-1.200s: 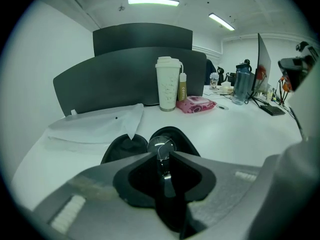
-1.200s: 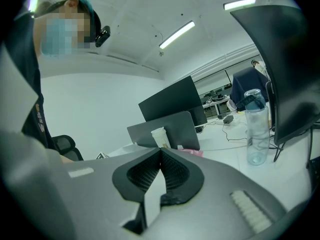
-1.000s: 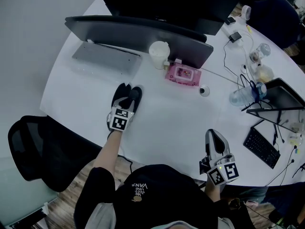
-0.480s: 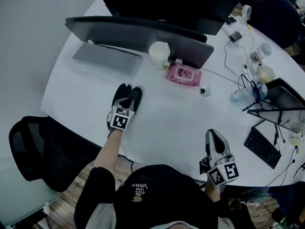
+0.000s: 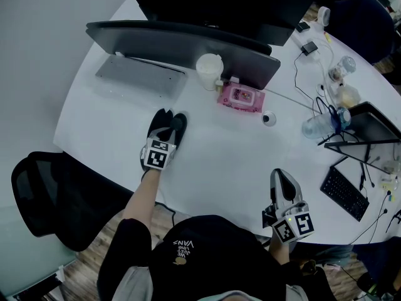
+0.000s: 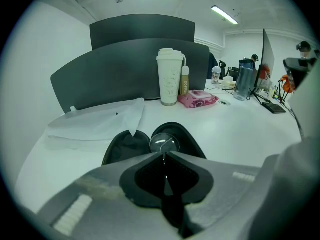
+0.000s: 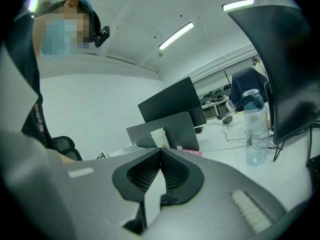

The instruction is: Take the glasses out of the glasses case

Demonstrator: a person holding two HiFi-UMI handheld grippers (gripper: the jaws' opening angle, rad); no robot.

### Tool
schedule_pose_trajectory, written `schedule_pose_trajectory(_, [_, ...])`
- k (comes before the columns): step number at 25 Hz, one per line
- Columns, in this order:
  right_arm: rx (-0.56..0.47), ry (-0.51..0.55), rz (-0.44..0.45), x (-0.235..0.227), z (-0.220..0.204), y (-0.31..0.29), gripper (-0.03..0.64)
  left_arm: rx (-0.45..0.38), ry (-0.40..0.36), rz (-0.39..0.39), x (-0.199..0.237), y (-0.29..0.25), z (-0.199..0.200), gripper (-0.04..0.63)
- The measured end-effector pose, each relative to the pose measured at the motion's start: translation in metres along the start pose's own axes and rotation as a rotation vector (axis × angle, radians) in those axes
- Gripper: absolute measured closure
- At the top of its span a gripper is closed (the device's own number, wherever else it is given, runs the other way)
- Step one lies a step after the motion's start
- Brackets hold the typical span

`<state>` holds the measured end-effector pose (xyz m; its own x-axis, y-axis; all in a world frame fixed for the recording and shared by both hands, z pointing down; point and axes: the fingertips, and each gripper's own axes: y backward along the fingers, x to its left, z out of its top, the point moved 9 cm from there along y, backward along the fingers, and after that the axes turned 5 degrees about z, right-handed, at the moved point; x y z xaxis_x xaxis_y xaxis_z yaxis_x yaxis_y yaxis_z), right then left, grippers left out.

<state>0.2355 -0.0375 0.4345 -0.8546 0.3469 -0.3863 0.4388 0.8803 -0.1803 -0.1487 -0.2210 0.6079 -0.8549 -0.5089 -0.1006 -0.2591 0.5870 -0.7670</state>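
- White table [image 5: 225,162], broad and curved, carries everything.
- Dark grey panel [image 5: 182,42] stands upright across its far side.
- Left hand-held gripper [image 6: 164,154] reaches over the glasses case, jaws pinched together on the rim of the glasses.
- Right hand-held gripper [image 7: 160,150] sits at the table's near edge, well apart, jaws closed on nothing.
- Black glasses case [image 5: 180,124] lies open on the table, both halves spread.
- Pale lidded cup [image 5: 209,71] stands against the panel.
- Pink packet [image 5: 240,97] lies just beside the cup.
- Glasses [image 6: 163,143] are inside the case, one round lens showing.
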Motion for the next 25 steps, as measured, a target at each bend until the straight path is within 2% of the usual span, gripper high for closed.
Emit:
schedule_pose_trajectory(16, [-0.016,0.013,0.017,0.008,0.003,0.006,0.615,-0.073,0.021,0.038,0.006,0.022,0.008,0.584])
schedule_pose_trajectory(25, [-0.017,0.034,0.049,0.021,0.008,0.01,0.615,-0.158,0.037,0.057,0.008,0.049,0.017,0.584])
